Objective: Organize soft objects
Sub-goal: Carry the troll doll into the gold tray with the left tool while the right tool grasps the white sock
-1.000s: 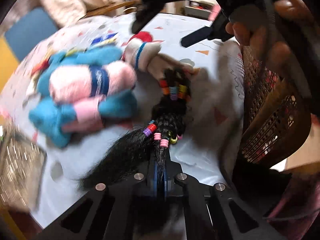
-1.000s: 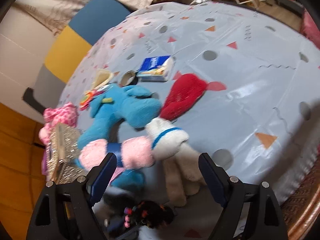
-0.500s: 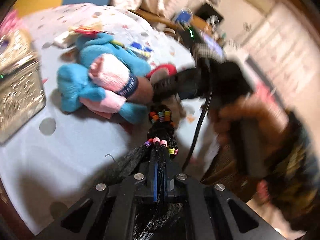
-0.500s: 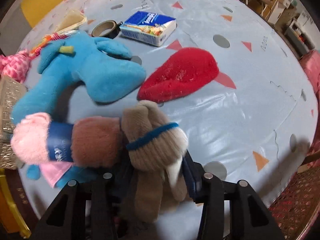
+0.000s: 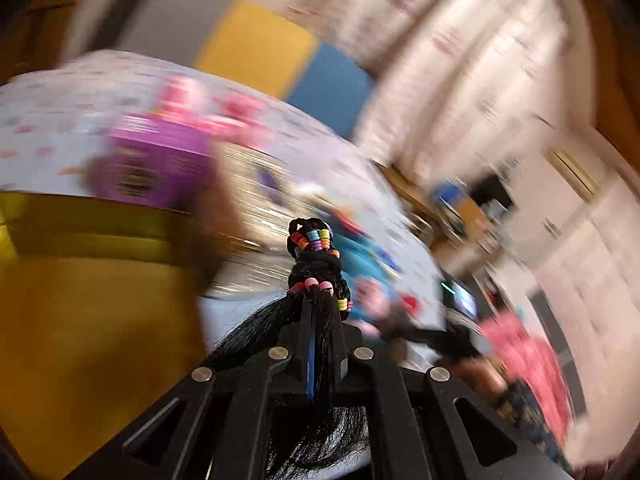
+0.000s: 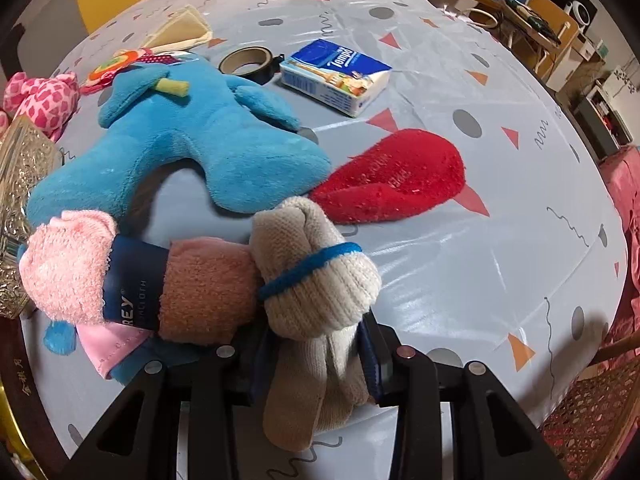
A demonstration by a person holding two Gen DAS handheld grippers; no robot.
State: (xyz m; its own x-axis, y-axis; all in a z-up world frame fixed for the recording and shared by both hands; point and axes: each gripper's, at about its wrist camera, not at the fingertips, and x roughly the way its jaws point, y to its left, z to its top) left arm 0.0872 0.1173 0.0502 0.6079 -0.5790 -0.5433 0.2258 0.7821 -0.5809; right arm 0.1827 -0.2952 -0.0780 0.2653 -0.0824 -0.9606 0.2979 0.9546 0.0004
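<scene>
The right gripper (image 6: 316,354) pinches a beige knit sock bundle (image 6: 316,280) – blue-banded – lying on the tablecloth (image 6: 460,272), long axis running straight away from the jaws. The left gripper (image 5: 320,320), clamped tight, holds a black beaded hairpiece (image 5: 314,264) aloft – pointing forward.

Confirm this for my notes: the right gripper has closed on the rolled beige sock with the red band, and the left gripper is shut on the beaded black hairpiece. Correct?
Not quite. The band around the rolled beige sock is blue, not red, as the right wrist view shows. The rest holds: the right gripper grips that sock, and the left gripper is shut on the beaded black hairpiece.
</scene>
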